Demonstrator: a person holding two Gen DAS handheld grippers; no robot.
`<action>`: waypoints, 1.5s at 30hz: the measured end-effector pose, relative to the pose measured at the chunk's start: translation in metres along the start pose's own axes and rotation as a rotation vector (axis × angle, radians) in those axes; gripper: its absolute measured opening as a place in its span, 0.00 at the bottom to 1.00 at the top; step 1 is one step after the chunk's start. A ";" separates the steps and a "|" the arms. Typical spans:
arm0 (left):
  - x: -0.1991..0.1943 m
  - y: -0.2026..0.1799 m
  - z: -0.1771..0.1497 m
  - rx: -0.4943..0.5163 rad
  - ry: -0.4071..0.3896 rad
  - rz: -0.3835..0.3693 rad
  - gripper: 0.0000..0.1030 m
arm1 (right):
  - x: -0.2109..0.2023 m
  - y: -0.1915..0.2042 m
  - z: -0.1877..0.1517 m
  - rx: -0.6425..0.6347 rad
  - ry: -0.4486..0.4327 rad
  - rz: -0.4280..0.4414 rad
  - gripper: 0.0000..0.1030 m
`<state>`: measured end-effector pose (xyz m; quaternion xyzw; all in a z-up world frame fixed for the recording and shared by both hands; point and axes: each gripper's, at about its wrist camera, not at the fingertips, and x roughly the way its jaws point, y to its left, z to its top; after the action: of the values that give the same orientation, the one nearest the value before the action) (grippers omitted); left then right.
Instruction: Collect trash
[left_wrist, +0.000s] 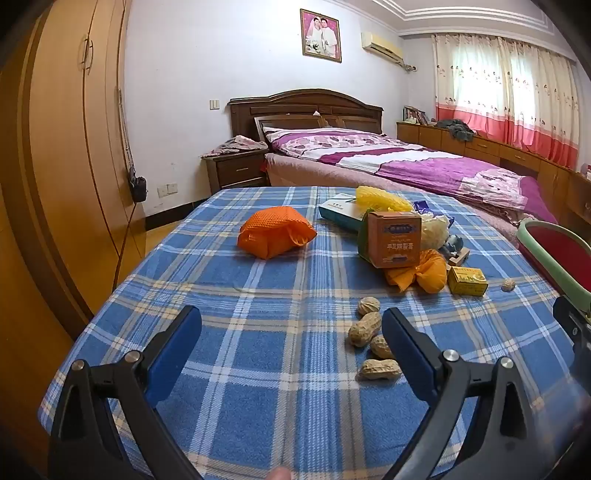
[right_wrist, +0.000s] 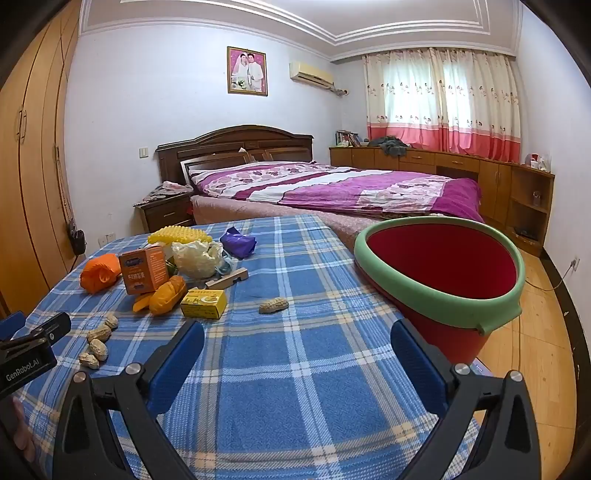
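- Left claw (left_wrist: 291, 328) and right claw (right_wrist: 297, 341): both released, empty
- 4 peanuts (left_wrist: 369, 339) on table (left_wrist: 258, 295), touching left claw's right finger, 1 o'clock; left nearer
- Bucket (right_wrist: 439, 291) at right claw's 1 o'clock

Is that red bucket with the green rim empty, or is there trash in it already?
Empty as far as visible: the red bucket shows only bare red inside; its bottom is hidden.

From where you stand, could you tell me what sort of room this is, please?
Most likely a home bedroom: a made bed with a wooden headboard, a nightstand beside it, and a built-in wardrobe along the wall.
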<state>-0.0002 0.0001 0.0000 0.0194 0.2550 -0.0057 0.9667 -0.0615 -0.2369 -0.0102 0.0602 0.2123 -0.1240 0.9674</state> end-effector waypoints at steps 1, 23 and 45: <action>0.000 0.000 0.000 0.000 0.000 0.001 0.95 | 0.000 0.000 0.000 0.000 0.000 0.000 1.00; 0.000 0.000 0.000 0.003 0.010 0.000 0.95 | 0.000 0.000 0.000 0.000 0.002 -0.001 1.00; 0.000 0.000 0.000 0.004 0.012 0.001 0.95 | 0.001 0.001 0.000 0.000 0.003 0.000 1.00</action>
<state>0.0001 0.0000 0.0001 0.0216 0.2610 -0.0056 0.9651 -0.0608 -0.2365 -0.0106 0.0603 0.2135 -0.1241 0.9671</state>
